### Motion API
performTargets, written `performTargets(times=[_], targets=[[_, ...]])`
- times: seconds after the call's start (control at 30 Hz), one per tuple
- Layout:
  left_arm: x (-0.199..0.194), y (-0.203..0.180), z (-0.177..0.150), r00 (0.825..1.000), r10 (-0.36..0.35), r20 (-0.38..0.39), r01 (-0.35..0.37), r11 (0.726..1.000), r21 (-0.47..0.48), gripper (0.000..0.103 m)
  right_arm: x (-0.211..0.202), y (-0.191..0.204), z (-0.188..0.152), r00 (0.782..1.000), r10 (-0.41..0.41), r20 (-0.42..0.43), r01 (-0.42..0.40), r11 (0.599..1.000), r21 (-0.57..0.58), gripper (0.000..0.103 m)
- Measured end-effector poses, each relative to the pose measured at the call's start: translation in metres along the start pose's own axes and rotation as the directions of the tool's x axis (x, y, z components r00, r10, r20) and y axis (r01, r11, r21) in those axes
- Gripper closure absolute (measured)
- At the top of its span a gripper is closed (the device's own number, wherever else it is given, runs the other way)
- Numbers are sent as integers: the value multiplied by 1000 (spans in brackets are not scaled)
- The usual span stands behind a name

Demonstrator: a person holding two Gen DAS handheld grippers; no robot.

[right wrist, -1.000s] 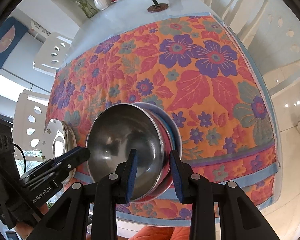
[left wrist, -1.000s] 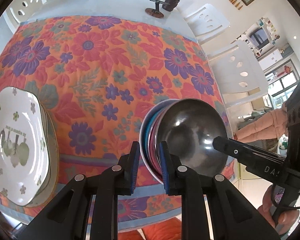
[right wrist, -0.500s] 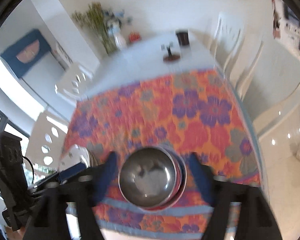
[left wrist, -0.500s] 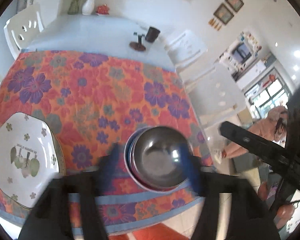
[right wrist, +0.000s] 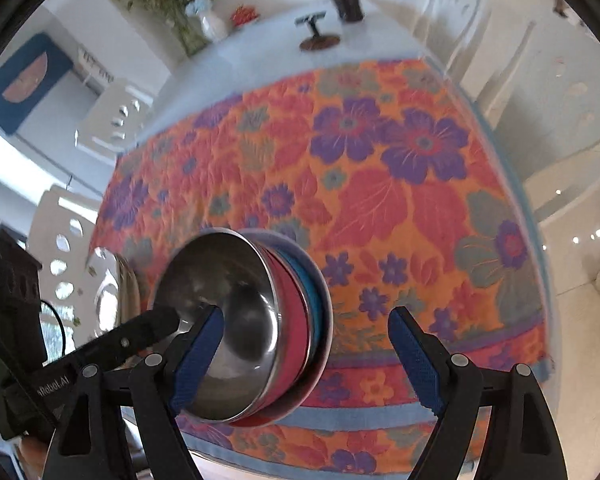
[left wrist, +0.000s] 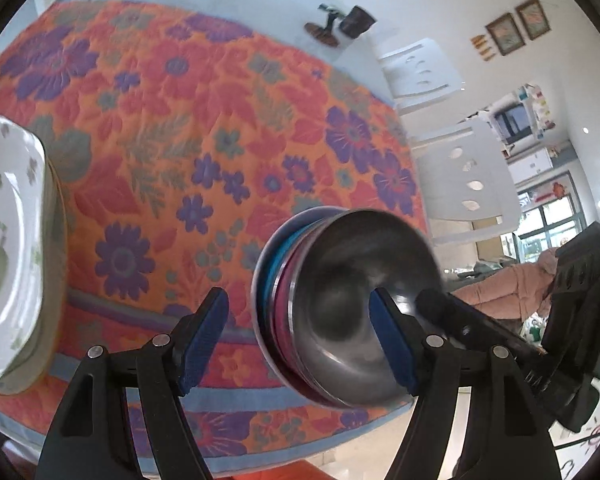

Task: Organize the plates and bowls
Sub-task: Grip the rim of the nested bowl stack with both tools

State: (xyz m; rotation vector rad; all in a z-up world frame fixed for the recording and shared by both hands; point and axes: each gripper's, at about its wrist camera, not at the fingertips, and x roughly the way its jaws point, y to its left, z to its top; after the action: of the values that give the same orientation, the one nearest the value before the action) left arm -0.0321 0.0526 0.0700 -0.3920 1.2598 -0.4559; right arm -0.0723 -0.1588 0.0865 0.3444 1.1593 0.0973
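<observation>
A stack of nested bowls stands near the front edge of the floral tablecloth [left wrist: 204, 128], a steel bowl [left wrist: 360, 280] on top of pink, teal and pale ones. It also shows in the right wrist view [right wrist: 228, 320]. My left gripper [left wrist: 300, 336] is open, its jaws standing either side of the stack's left rim. My right gripper [right wrist: 304, 356] is open, its jaws spanning the stack's right rim. Neither holds anything. A stack of white octagonal plates [left wrist: 8, 248] lies at the table's left front, also glimpsed in the right wrist view [right wrist: 112, 292].
A dark cup [right wrist: 348, 4] and a small stand [right wrist: 318, 36] sit at the far end of the table, with a flower vase [right wrist: 210, 24] beside them. White chairs [left wrist: 460, 184] line the table's right side, and more stand on the left [right wrist: 116, 116].
Both grippers were shut on the bowl stack's rims a second ago. They opened, let go and pulled back, then came close again with jaws wide.
</observation>
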Motion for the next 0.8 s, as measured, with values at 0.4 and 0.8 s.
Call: performTargets(times=[0.4,0.8], targets=[[32,13,-6,999,-29,-27,27,996,-86,64,49,-16,-3,986,137,-90,-137,991,6,47],[32,16,-11,1000,-30,11,31,992,-120,63,58,-11,-4,976,188,-112,-191,982,-9,47]])
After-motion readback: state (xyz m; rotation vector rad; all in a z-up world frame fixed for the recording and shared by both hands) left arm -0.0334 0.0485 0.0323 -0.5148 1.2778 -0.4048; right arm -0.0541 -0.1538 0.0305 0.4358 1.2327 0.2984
